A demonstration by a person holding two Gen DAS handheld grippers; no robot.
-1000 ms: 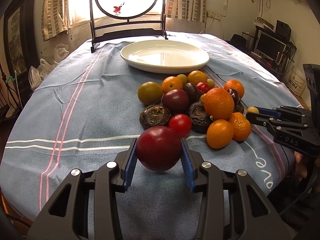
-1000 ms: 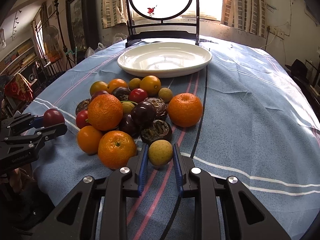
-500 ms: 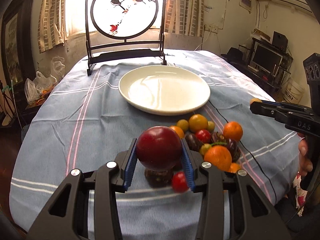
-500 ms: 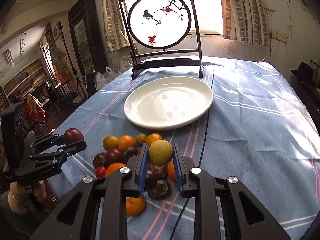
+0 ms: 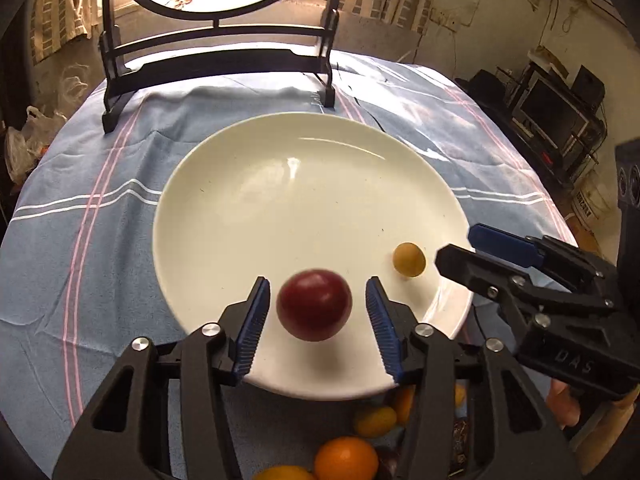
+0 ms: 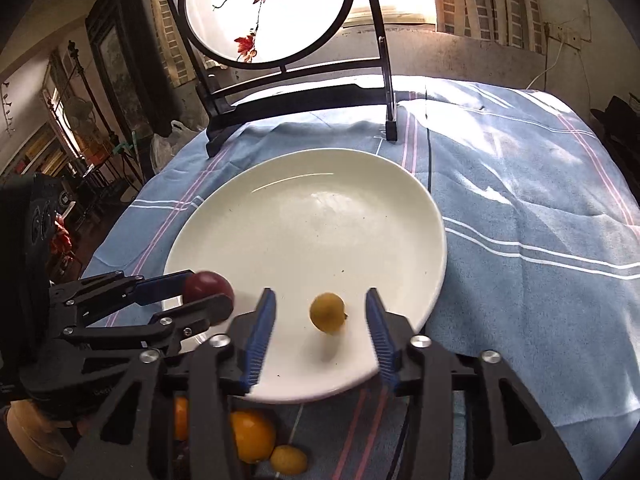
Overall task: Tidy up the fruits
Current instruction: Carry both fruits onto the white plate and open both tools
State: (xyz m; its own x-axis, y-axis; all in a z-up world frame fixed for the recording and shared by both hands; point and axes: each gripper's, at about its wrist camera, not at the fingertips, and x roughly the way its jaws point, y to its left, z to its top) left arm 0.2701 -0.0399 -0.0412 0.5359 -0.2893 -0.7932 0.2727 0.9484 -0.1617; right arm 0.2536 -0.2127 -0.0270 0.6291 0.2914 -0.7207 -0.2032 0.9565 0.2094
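Note:
A white plate [image 5: 280,184] lies on the blue striped tablecloth; it also shows in the right wrist view [image 6: 312,220]. My left gripper [image 5: 316,320] is open over the plate's near rim, with a dark red plum [image 5: 314,305] free between its pads, blurred. My right gripper [image 6: 318,332] is open over the plate's near rim, with a small yellow fruit [image 6: 327,313] free between its pads. The yellow fruit [image 5: 409,259] and the right gripper [image 5: 460,250] also show in the left wrist view. The left gripper [image 6: 208,292] and plum [image 6: 206,285] show in the right wrist view.
The pile of oranges and other fruit [image 5: 346,458] lies under the grippers at the near side; it also shows in the right wrist view [image 6: 252,436]. A round painted screen on a black stand [image 6: 280,12] stands behind the plate. The table edge falls off left and right.
Both grippers moved forward from the fruit pile to over the plate and opened. The plum and the yellow fruit have been let go over the plate.

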